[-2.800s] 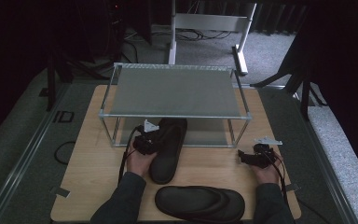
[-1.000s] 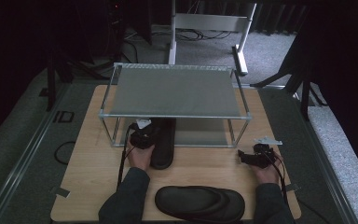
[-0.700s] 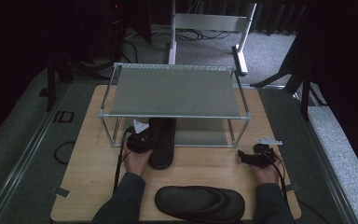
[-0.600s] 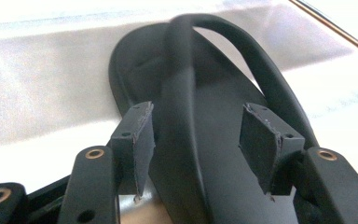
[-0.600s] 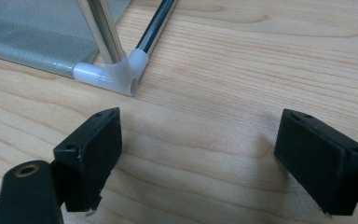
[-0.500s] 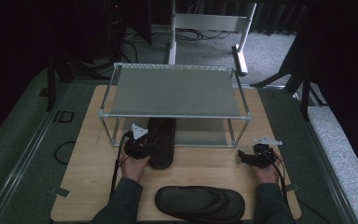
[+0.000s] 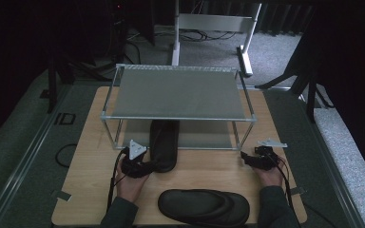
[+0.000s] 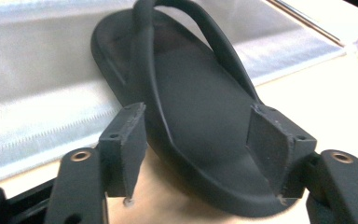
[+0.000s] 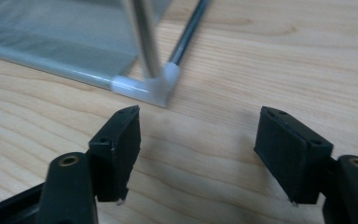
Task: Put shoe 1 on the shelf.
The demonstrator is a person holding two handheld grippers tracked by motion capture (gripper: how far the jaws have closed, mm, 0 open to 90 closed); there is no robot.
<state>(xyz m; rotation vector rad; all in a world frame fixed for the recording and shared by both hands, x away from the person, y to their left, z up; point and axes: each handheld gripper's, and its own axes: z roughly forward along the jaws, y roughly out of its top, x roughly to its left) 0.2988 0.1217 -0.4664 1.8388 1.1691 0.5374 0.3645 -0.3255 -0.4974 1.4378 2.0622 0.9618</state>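
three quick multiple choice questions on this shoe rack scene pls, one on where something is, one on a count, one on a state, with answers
1. Where does the sandal at the left gripper lie?
A. on the rack's top shelf
B. toe end under the rack, on its lower shelf
C. on the floor

2. How many black sandals are in the high view?
A. one
B. two
C. four

3. How is the left gripper set?
A. jaws apart, heel between them, unpressed
B. clamped on the strap
C. shut on nothing

Answers: 1 B, its front runs under the top shelf. 2 B, a second sandal lies at the table's near edge. 3 A, the left gripper view shows gaps at both pads.
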